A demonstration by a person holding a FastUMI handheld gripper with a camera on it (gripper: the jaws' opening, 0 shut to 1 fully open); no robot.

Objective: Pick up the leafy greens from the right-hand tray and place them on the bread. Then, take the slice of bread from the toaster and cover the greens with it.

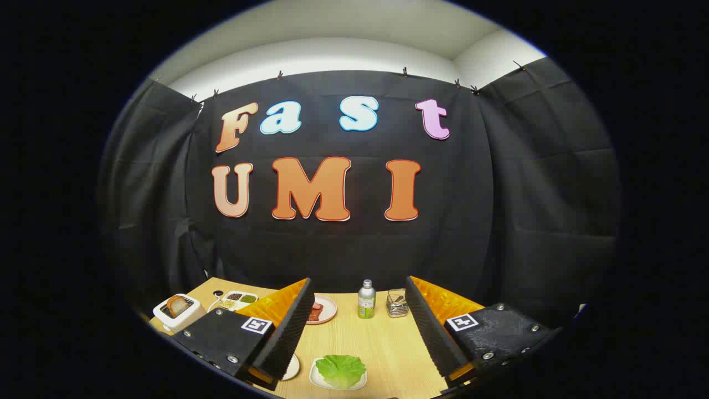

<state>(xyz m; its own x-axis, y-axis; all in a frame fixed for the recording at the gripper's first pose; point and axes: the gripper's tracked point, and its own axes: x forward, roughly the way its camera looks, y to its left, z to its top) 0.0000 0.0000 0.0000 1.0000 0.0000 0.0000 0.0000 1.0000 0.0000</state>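
My gripper (360, 332) stands open above the wooden table (388, 343), with nothing between its fingers. Leafy greens (341, 369) lie on a small white tray (317, 379) on the table, low between the two fingers. A white toaster (178, 312) with a slice of bread (176, 304) standing in its slot sits off beyond the left finger (288, 332). A white plate (292, 368) peeks out from behind the left finger's tip; what lies on it is hidden.
A pink plate with reddish food (321, 309) sits beyond the left finger. A small bottle (366, 299) and a glass jar (397, 303) stand at the table's back. A divided white tray of toppings (238, 300) is next to the toaster.
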